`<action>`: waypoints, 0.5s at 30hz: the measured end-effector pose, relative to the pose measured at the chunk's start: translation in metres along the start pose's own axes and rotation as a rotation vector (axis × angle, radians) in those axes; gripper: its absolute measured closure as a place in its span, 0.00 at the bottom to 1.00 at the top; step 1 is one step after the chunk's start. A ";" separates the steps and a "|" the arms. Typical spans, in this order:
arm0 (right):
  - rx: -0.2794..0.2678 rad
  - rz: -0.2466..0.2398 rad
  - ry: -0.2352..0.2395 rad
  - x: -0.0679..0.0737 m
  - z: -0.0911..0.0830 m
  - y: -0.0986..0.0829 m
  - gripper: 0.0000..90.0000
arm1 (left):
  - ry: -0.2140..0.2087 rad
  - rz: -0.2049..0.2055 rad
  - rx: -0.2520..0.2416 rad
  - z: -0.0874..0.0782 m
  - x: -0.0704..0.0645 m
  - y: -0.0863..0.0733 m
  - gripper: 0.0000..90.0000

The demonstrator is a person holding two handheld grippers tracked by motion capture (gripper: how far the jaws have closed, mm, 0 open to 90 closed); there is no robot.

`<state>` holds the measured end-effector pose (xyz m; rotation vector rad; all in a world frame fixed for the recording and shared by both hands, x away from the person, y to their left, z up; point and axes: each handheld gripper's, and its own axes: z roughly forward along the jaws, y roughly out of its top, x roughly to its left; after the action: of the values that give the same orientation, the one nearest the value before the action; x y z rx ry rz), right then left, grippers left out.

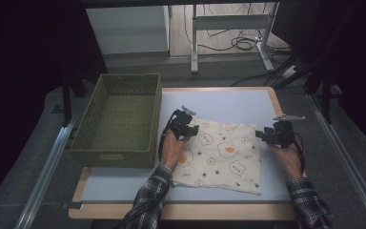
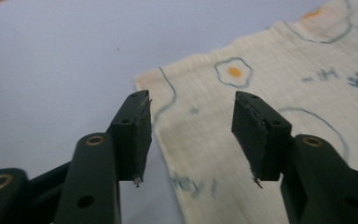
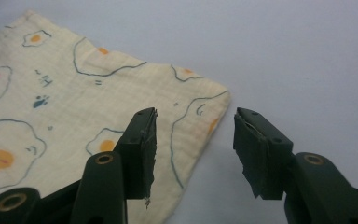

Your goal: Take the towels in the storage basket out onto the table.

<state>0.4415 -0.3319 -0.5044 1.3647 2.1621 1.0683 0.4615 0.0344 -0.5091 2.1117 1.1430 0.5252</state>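
Both hand-held grippers released at the cloth's far corners

Flat on the table (image 1: pixel 228 102), right of centre: a cream cloth (image 1: pixel 221 155) printed with fried-egg shapes, paw marks and small faces. Lies spread in one layer, slightly skewed to the table edges, near edge close to the table's front.

Left hand-held gripper (image 1: pixel 194 129) sits at the cloth's far left corner. Jaws wide apart, nothing between them. In the left gripper view (image 2: pixel 192 137) the corner and left edge of the cloth (image 2: pixel 270 121) run between the two jaws; whether the tips touch the fabric I can't tell.

Right hand-held gripper (image 1: pixel 261 135) is at the far right corner, jaws also spread, nothing pinched. In the right gripper view (image 3: pixel 195 154) the cloth (image 3: pixel 74 112) corner sits between the jaws, one jaw over fabric, the other over bare table.

Container: olive woven basket (image 1: pixel 119 152) stands at the table's left edge, just beside the cloth and left gripper. Open top, interior empty as far as visible.
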 end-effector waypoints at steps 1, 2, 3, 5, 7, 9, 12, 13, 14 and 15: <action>0.004 -0.006 -0.004 -0.001 0.000 0.000 0.56 | 0.001 -0.001 -0.002 0.002 0.003 0.002 0.57; 0.006 -0.012 -0.008 -0.002 0.001 0.001 0.56 | 0.005 -0.007 -0.005 0.005 0.005 0.004 0.58; 0.007 -0.015 -0.019 -0.003 0.001 0.003 0.59 | 0.009 -0.008 -0.008 0.007 0.008 0.006 0.60; 0.000 -0.011 -0.027 -0.007 0.001 0.005 0.64 | 0.007 -0.017 -0.015 0.011 0.012 0.008 0.61; 0.000 -0.004 -0.033 -0.010 0.003 0.008 0.68 | 0.004 -0.026 -0.011 0.016 0.014 0.009 0.62; 0.004 -0.001 -0.035 -0.012 0.007 0.011 0.70 | 0.016 -0.017 0.000 0.022 0.015 0.010 0.62; 0.009 -0.005 -0.023 -0.011 0.016 0.013 0.70 | 0.033 -0.014 0.016 0.030 0.017 0.010 0.61; 0.014 -0.006 -0.020 -0.011 0.019 0.014 0.70 | 0.043 -0.018 0.015 0.031 0.019 0.009 0.61; 0.019 -0.011 -0.028 -0.010 0.022 0.015 0.69 | 0.043 -0.025 0.016 0.033 0.020 0.008 0.59; 0.022 -0.016 -0.040 -0.010 0.025 0.015 0.69 | 0.042 -0.031 0.020 0.034 0.022 0.007 0.58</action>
<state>0.4719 -0.3267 -0.5099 1.3647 2.1583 1.0059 0.4983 0.0375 -0.5273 2.1056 1.2069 0.5483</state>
